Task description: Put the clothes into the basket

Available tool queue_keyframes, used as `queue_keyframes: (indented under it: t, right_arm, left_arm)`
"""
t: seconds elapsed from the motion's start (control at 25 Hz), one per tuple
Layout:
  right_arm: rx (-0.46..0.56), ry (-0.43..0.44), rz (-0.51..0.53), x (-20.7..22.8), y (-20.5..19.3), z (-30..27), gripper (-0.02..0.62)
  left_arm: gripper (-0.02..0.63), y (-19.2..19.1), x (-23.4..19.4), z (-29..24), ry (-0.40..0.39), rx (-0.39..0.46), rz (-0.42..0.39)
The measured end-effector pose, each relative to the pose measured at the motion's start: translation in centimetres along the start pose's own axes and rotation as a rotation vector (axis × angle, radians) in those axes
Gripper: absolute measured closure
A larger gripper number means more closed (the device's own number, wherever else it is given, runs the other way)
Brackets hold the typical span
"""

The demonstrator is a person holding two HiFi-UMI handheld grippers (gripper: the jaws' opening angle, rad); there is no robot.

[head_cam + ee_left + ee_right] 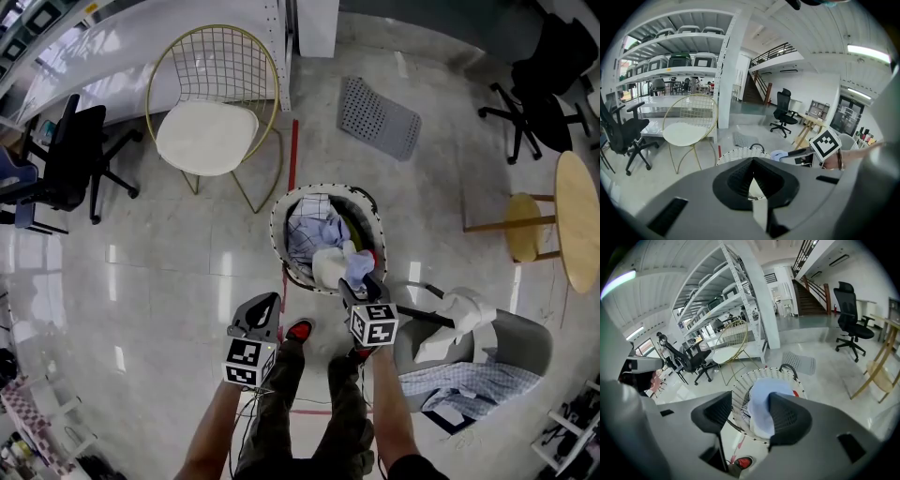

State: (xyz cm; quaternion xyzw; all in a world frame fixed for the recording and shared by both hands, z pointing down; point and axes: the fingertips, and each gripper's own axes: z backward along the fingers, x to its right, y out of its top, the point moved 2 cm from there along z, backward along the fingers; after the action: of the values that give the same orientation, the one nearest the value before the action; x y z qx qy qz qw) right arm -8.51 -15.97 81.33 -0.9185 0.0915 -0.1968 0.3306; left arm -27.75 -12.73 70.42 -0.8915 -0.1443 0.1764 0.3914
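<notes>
Hovering over the basket point(274, 230), the right gripper point(749, 414) has its jaws spread, with a pale blue garment point(761, 401) heaped at the near rim between them. The left gripper point(752, 178) is pressed together, empty. Piled high, the garment may slip over the rim or snag a jaw.

A round white woven basket point(277, 228) with a dark handle is seen standing upright on the floor, filled nearly to its rim. Inside it, a blue-and-white checked garment point(307, 234) is crumpled toward the far side, a cream-white piece point(328, 267) is heaped at the near side, and a pale blue garment point(359, 266) is laid on top, just beside the near rim. Well apart from the basket, a white garment point(457, 317) and a blue checked shirt point(461, 382) are spread over a grey chair point(525, 342).
</notes>
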Motion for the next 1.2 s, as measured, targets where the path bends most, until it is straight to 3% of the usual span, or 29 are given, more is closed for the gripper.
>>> queue_keyframes:
  t: [0.68,1.2]
  right_arm:
    - [-0.097,-0.010,-0.010,1.8,-4.1,-3.0,0.342]
    - [-0.186,-0.035,0.006,3.9,-9.2,-7.2,0.342]
  left_arm:
    - [0.600,-2.9,-0.2,-2.0,0.007,-0.045,0.029]
    - [0.600,-7.7,-0.8,-4.3,0.013,-0.098,0.069]
